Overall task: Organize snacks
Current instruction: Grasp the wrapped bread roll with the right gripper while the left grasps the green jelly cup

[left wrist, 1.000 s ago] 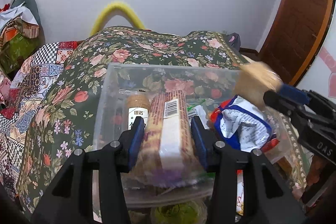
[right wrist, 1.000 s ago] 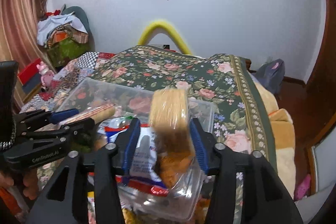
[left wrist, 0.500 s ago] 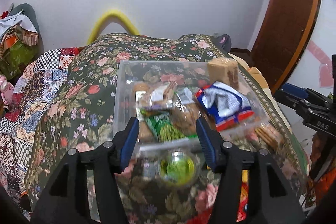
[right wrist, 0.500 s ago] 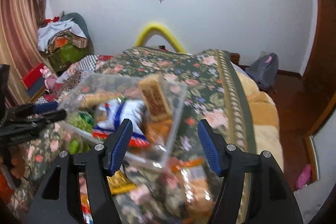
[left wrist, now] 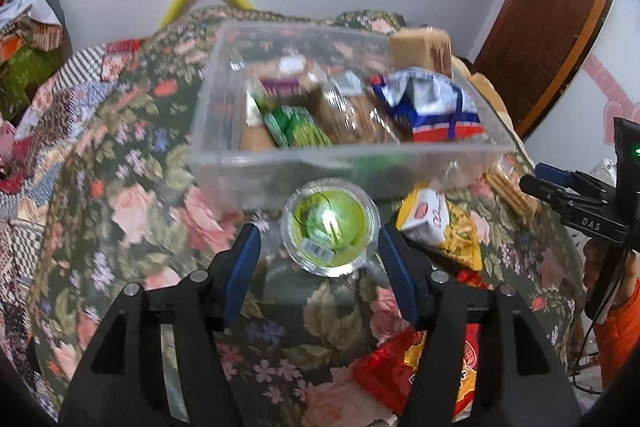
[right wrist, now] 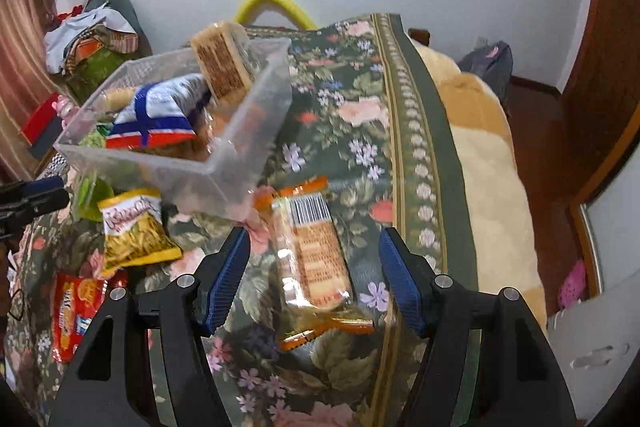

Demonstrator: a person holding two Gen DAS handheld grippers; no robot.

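A clear plastic bin (left wrist: 280, 163) (right wrist: 240, 147) on the floral bedspread holds several snacks: a blue-white-red bag (left wrist: 432, 107) (right wrist: 160, 111), green packets (left wrist: 296, 127) and an upright cracker pack (left wrist: 424, 47) (right wrist: 224, 67). My left gripper (left wrist: 318, 247) is open above a clear cup with a green lid (left wrist: 330, 227), just in front of the bin. My right gripper (right wrist: 314, 267) is open over an orange-ended cracker pack (right wrist: 316, 263) lying on the bedspread. A yellow snack bag (right wrist: 132, 231) (left wrist: 444, 227) and a red bag (right wrist: 76, 307) (left wrist: 404, 367) lie loose.
The right gripper shows at the right edge of the left wrist view (left wrist: 576, 207). A wooden door (left wrist: 560, 7) stands at the right. A yellow arch (right wrist: 272, 3) and a pile of clothes (right wrist: 88, 39) are by the far wall. The bed edge (right wrist: 480, 167) drops to the floor.
Both grippers let go of their cracker packs in the bin, opened and pulled back. The left one now hangs over the green-lidded cup, the right one over the orange-ended pack.
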